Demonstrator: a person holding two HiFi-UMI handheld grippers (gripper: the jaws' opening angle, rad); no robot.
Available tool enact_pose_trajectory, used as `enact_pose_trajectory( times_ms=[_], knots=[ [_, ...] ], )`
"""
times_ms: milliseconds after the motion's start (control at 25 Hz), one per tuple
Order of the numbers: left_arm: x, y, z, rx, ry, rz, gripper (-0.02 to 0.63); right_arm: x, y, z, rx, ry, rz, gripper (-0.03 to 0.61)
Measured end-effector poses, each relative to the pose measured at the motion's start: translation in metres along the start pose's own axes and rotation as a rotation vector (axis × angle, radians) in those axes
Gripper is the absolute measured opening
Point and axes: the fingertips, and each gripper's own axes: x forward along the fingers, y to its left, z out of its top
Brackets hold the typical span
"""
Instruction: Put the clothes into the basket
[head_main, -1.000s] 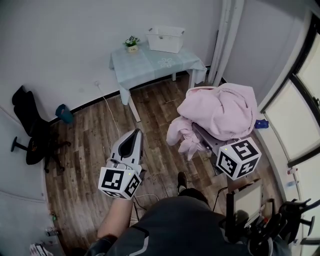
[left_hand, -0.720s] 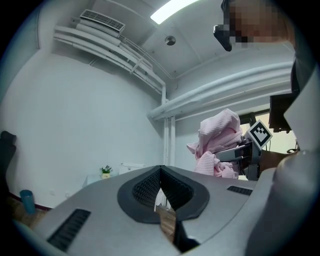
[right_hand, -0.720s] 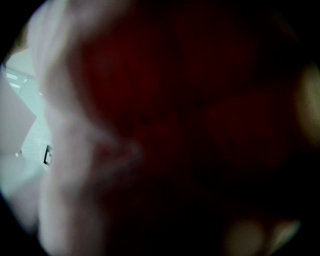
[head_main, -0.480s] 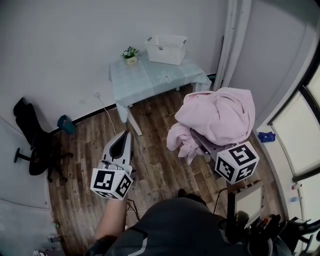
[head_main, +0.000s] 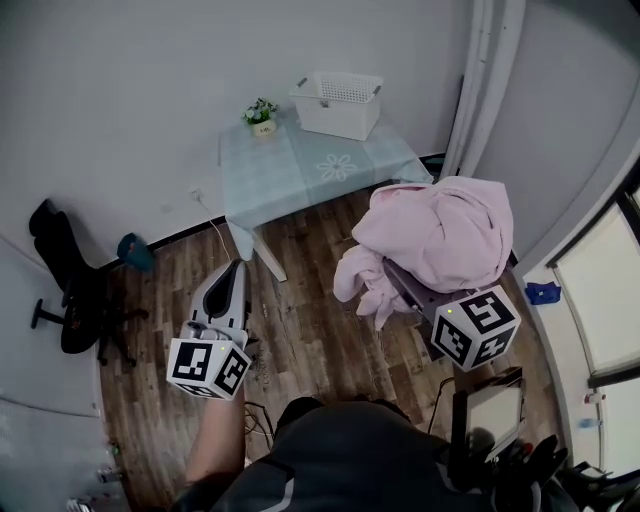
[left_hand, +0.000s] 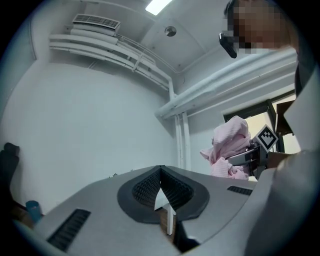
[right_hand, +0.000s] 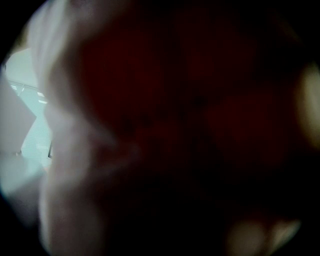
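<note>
Clothes (head_main: 440, 235), a pink bundle, are found draped over the right gripper (head_main: 425, 298) at about 3 o'clock in the head view, raised above the wooden floor (head_main: 310, 300) and well apart from the basket (head_main: 335, 118). The white basket stands at 12 o'clock on the far edge of the tabletop (head_main: 290, 165) and appears empty.

The right gripper's lens is smothered by fabric, so it cannot be told whether its jaws are closed on the bundle or merely carry it. The left gripper (head_main: 236, 268), at 8 o'clock, is seen with its jaws closed together and nothing between them.

The step in hand is judged to be the carry: the bundle has been taken up but not delivered. The next move calls for the load to be brought toward 12 o'clock, lifted over the basket rim and released inside, with the hanging folds kept clear of the tabletop edge.

A small potted plant (head_main: 263, 113) is noted at 11 o'clock beside the basket; a label on its pot is too small to be read. No brand or legible writing is found elsewhere.
</note>
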Motion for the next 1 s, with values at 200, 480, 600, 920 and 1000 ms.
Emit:
enact_pose_trajectory(
  times_ms=[200,480,600,920,1000],
  knots=[
    [0.029,0.009,-0.003,-0.006,-0.011,-0.019,0.009,0.025,-0.017,0.004,-0.005,-0.002,-0.007,0.337],
    [0.072,0.037,-0.009,-0.031,-0.041,-0.075,0.009,0.067,-0.029,0.009,-0.028,0.001,-0.052,0.337],
    [0.090,0.055,-0.006,-0.030,-0.043,-0.098,0.009,0.091,-0.031,0.014,-0.025,0.003,-0.067,0.337],
    [0.132,0.105,-0.004,-0.041,-0.065,-0.161,0.009,0.157,-0.035,0.028,-0.032,0.014,-0.113,0.337],
    [0.144,0.124,-0.008,-0.055,-0.060,-0.168,0.009,0.179,-0.036,0.030,-0.032,0.028,-0.124,0.337]
  ],
)
